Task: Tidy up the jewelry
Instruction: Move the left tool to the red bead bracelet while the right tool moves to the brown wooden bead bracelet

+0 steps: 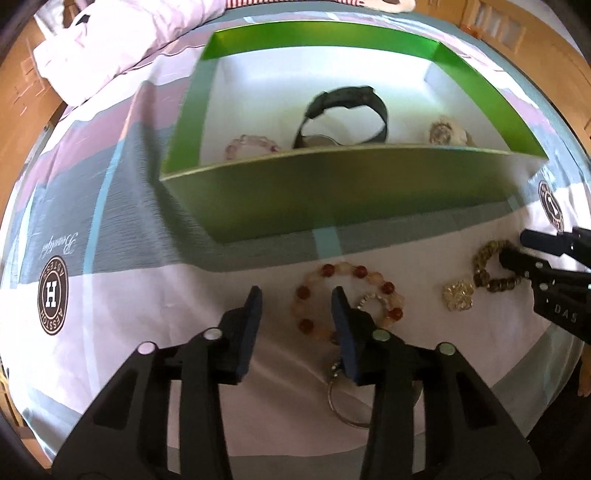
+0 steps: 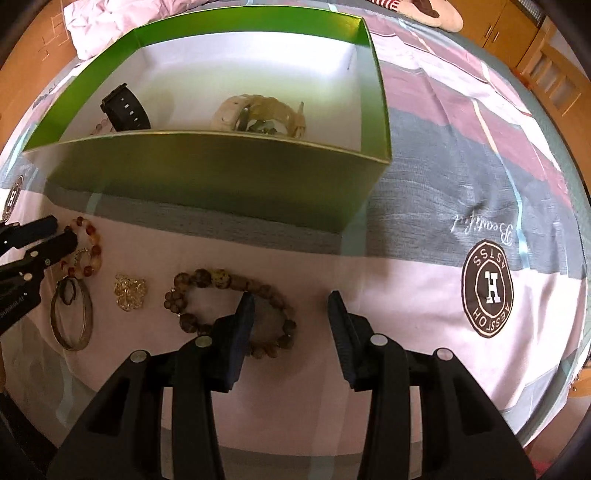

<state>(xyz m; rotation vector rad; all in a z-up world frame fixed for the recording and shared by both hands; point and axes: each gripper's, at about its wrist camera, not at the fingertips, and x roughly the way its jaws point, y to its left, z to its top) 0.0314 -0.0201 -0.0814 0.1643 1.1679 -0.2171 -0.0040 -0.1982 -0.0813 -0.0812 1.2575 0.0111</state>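
A green box (image 1: 332, 199) with a white inside holds a black watch (image 1: 369, 99), a pink bead bracelet (image 1: 243, 142) and a cream watch (image 2: 258, 110). In front of it on the bedsheet lie a red-and-orange bead bracelet (image 1: 325, 271), a small silver bead ring (image 1: 373, 299), a silver bangle (image 2: 70, 321), a gold brooch (image 2: 129, 291) and a brown bead bracelet (image 2: 218, 278). My left gripper (image 1: 297, 299) is open, pointing down, one finger inside the red bracelet's loop and its left arc between the pads. My right gripper (image 2: 290, 299) is open likewise, straddling the brown bracelet's right arc.
The bed has a pink, grey and white sheet with round brown logos (image 2: 487, 288). A crumpled pink duvet (image 1: 110, 44) lies beyond the box at the left. A plush toy (image 2: 436, 11) sits at the far edge. Wooden furniture (image 2: 554, 81) borders the bed.
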